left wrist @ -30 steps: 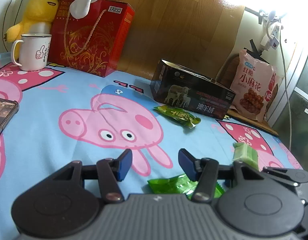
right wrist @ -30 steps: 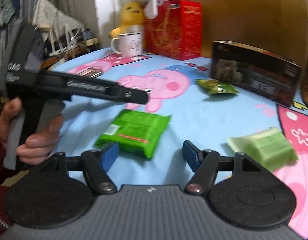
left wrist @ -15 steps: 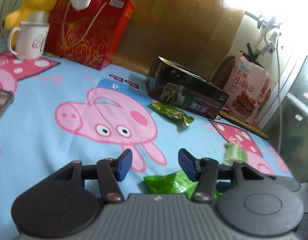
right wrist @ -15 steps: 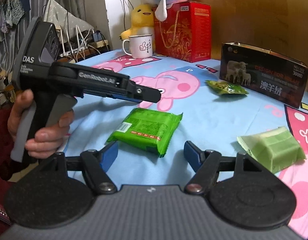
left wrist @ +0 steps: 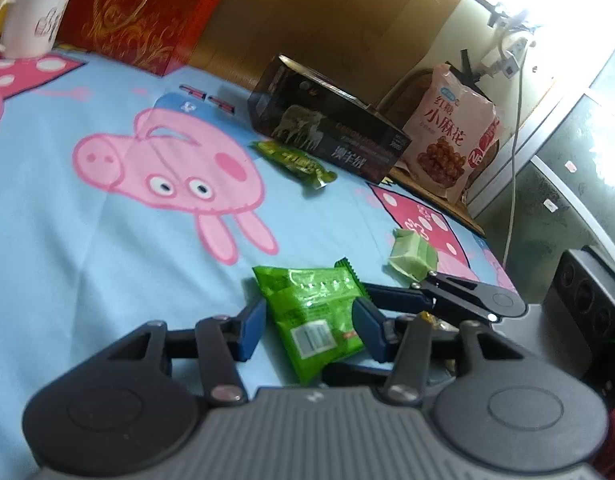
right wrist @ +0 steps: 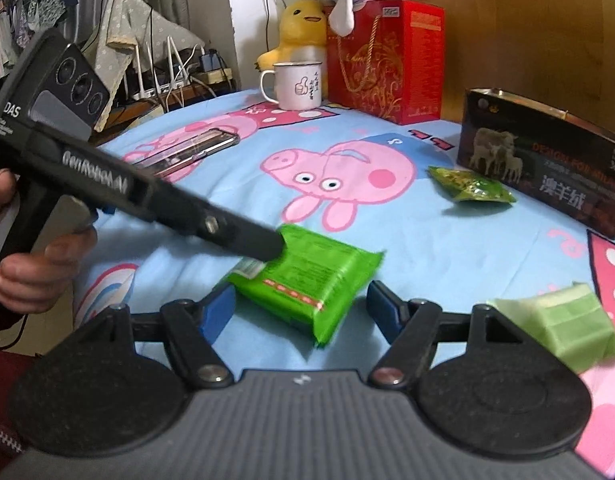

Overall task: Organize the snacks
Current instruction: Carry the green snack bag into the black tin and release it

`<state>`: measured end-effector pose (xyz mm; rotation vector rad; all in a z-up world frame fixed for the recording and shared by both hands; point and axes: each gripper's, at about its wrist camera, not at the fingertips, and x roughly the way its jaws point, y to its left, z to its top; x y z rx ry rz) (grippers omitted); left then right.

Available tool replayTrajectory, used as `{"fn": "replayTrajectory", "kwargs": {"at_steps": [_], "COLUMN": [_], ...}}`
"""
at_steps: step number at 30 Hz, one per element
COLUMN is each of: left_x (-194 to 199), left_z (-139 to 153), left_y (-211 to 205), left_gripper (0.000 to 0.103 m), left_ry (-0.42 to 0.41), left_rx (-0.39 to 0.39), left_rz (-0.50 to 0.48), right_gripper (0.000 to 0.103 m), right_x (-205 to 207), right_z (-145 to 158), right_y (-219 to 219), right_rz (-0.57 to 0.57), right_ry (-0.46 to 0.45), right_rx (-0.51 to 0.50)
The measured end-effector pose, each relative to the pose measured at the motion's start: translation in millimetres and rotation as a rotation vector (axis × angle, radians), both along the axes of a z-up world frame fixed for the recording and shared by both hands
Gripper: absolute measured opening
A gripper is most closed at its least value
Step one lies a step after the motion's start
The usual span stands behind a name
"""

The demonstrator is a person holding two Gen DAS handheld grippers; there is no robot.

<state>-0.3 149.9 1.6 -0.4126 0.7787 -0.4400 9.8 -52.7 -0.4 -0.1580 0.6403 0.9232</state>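
Observation:
A bright green snack packet (left wrist: 311, 316) (right wrist: 307, 280) lies flat on the cartoon-pig bedsheet (left wrist: 87, 240). My left gripper (left wrist: 309, 328) straddles it with its jaws closing. The blue pads sit at the packet's two side edges, and no firm squeeze shows. In the right wrist view the left gripper (right wrist: 263, 246) slants down onto the packet's left end, held by a hand (right wrist: 31, 276). My right gripper (right wrist: 299, 314) stands open just short of the packet's near edge. One of its fingers (left wrist: 399, 299) shows to the packet's right.
A pale green wrapped block (left wrist: 413, 256) (right wrist: 563, 328) lies to the right. A small green packet (left wrist: 295, 162) sits before a black box (left wrist: 331, 136). A pink snack bag (left wrist: 451, 136), red gift box (right wrist: 387, 52), mug (right wrist: 295, 84) and phone (right wrist: 187, 152) ring the bed.
The left gripper tipped downward and dropped onto the green packet, which now sits between its fingers. Its jaws narrowed a little. The right gripper hardly moved.

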Motion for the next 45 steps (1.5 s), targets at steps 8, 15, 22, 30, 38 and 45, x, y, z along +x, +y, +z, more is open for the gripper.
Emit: {"fn": "replayTrajectory", "kwargs": {"at_steps": [8, 15, 22, 30, 38, 45], "left_x": [22, 75, 168, 241, 236, 169], "left_z": [17, 67, 100, 91, 73, 73], "left_y": [-27, -64, -91, -93, -81, -82], "left_gripper": [0.035, 0.035, 0.035, 0.037, 0.042, 0.044], "left_ry": [-0.026, -0.177, -0.209, -0.19, -0.205, -0.25], "left_rx": [0.032, 0.087, 0.082, 0.164, 0.216, 0.224], "left_rz": [-0.042, -0.091, -0.084, 0.031, 0.096, 0.01], "right_gripper": [0.06, 0.059, 0.059, 0.06, 0.069, 0.071], "right_x": [7, 45, 133, 217, 218, 148], "right_z": [12, 48, 71, 61, 48, 48], "right_y": [-19, -44, -64, -47, -53, -108], "right_rz": [-0.11, -0.252, -0.339, -0.349, -0.401, -0.443], "right_ry": [0.009, -0.086, -0.115, -0.082, -0.089, -0.049], "right_rx": [0.039, 0.109, 0.133, 0.106, 0.109, 0.184]}}
